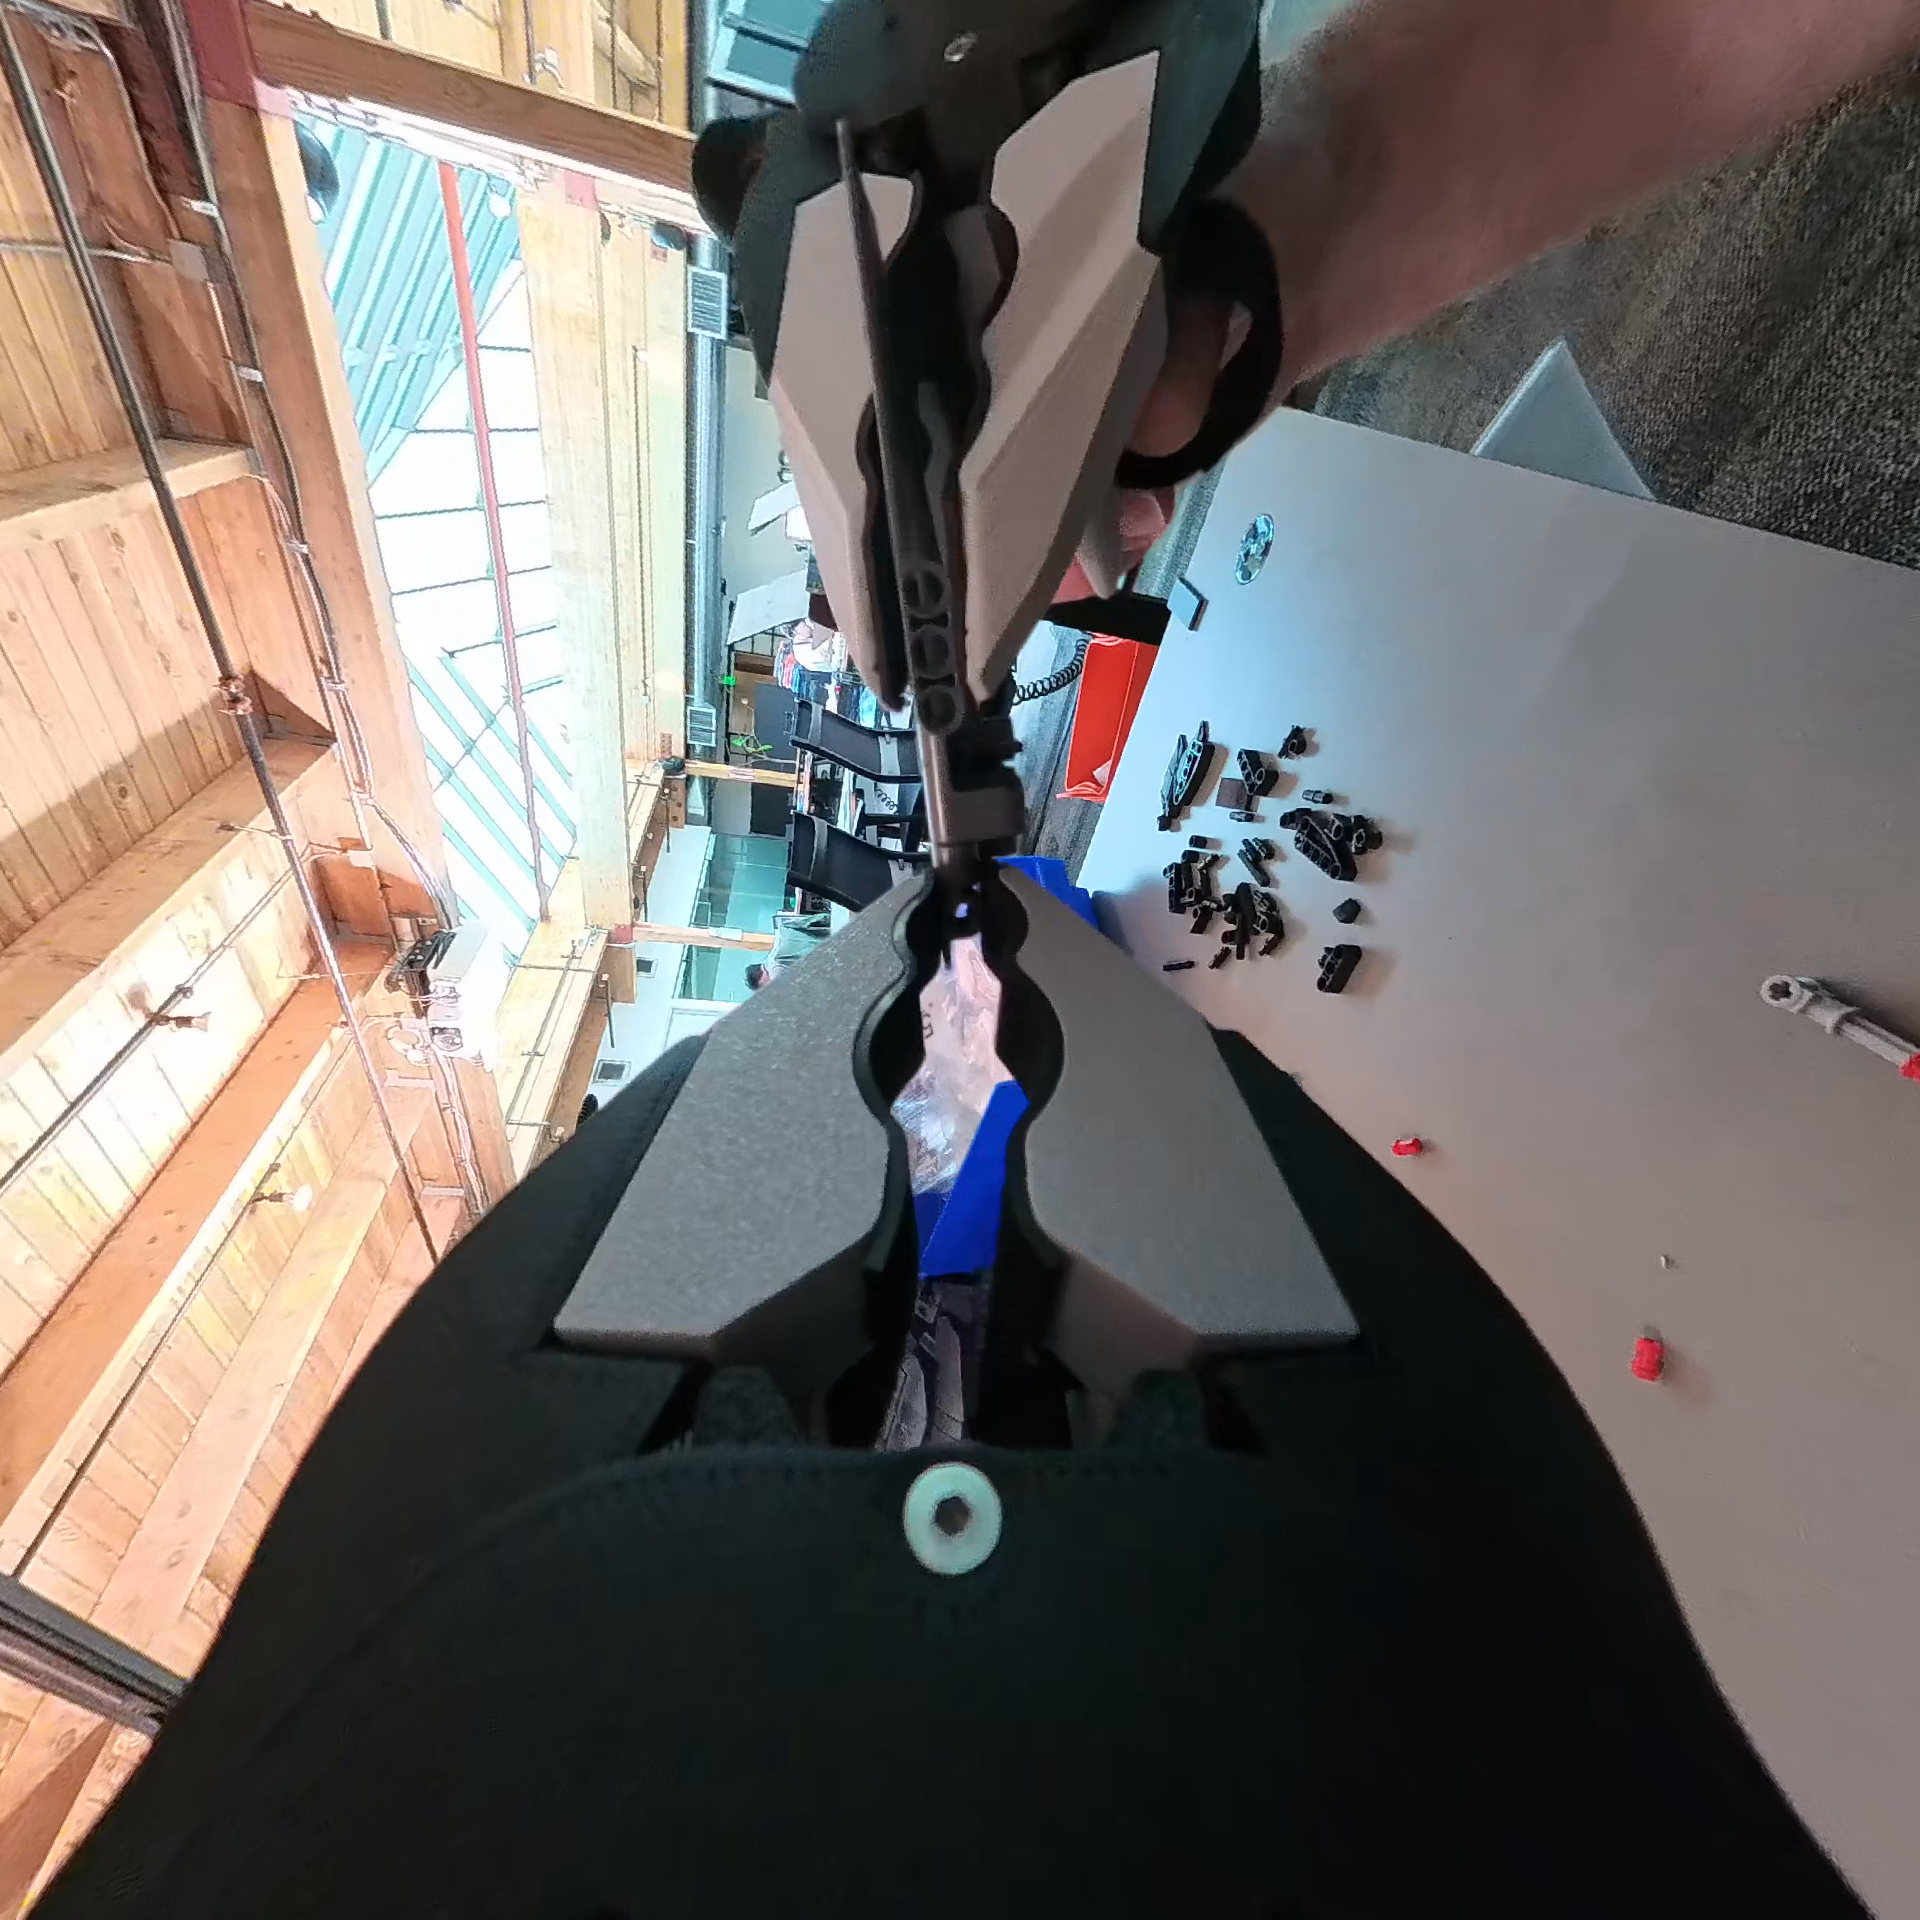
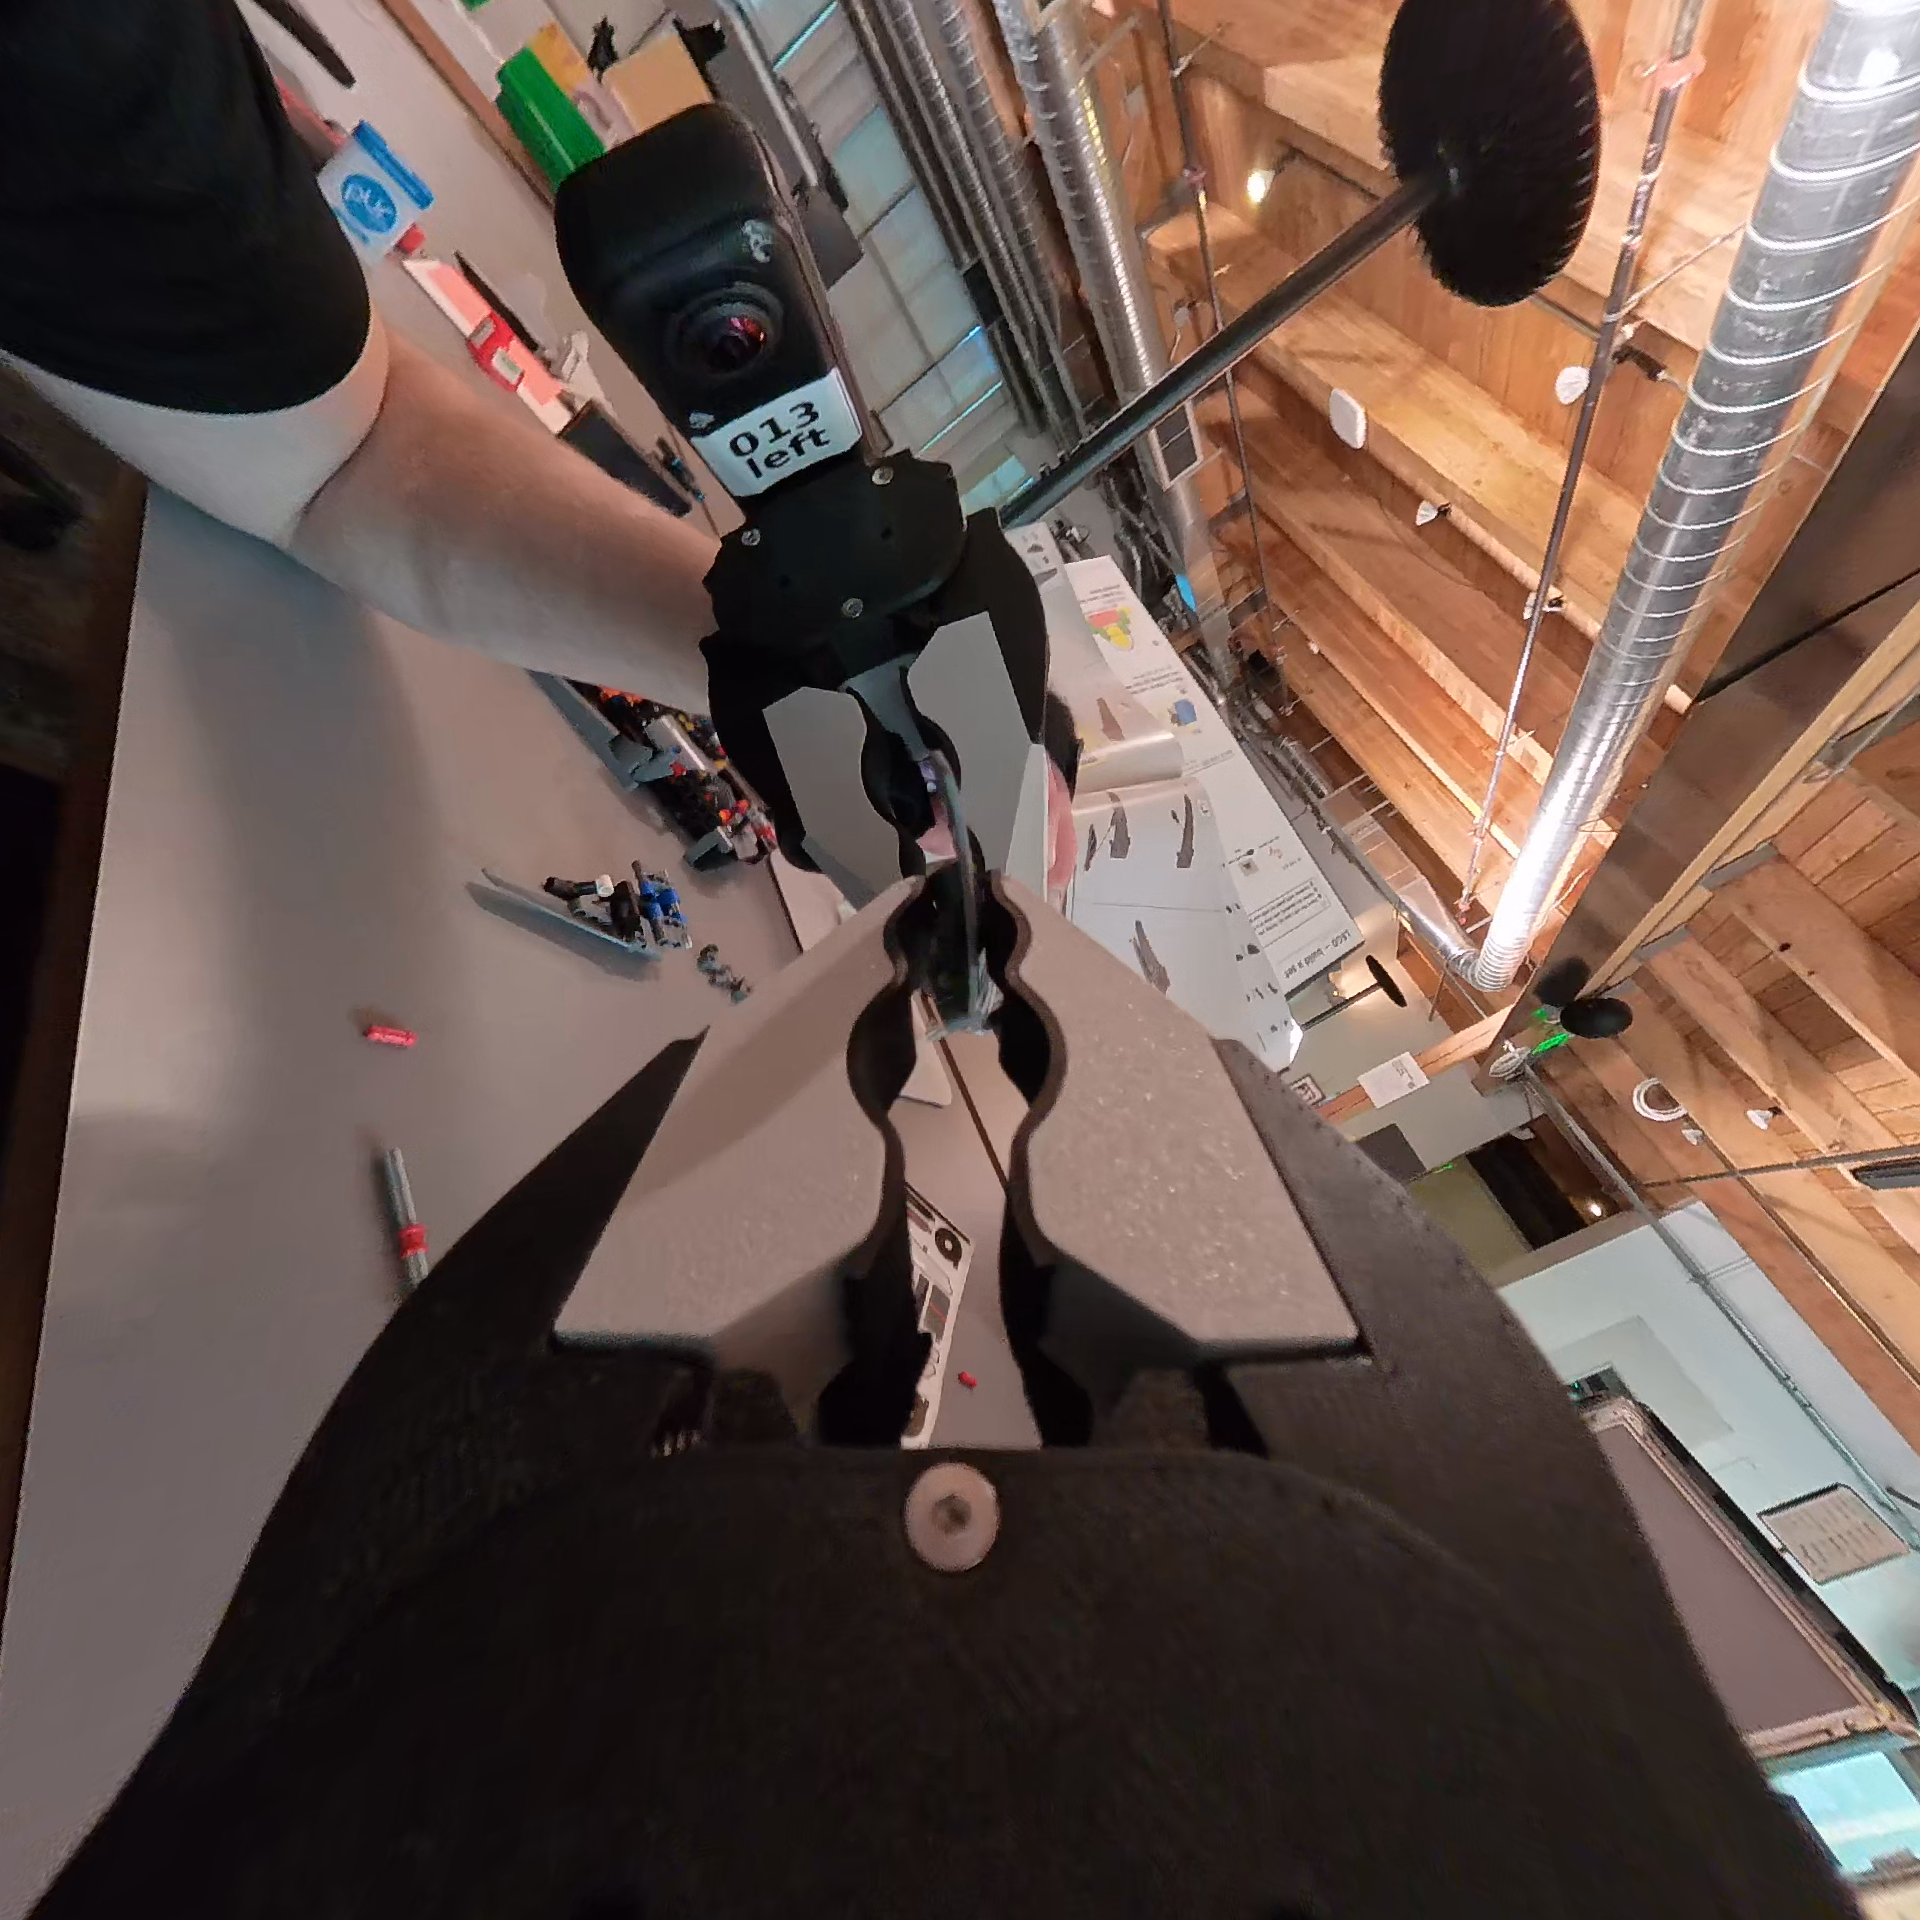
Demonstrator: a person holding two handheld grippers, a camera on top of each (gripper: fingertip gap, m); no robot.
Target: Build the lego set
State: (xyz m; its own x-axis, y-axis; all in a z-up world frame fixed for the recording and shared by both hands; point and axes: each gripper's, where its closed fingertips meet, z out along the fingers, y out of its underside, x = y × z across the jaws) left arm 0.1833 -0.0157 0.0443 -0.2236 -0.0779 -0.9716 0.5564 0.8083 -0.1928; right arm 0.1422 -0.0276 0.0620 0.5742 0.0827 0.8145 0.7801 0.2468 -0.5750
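Lego assembly [image 1: 940, 665], a thin dark beam-and-axle piece, hung in mid-air beside the grey table [image 1: 1558, 727], spanning two grippers that met tip to tip. The left gripper [image 1: 961, 894] was nearly closed, pinching the assembly's lower end; the right gripper [image 1: 930, 675] was clamped around its long beam. Only the left wrist view showed loose black pieces [image 1: 1262, 847] and red pins [image 1: 1647, 1358] on the table. Only the right wrist view showed a person's forearm [image 2: 499, 561] reaching across to the left gripper [image 2: 925, 842].
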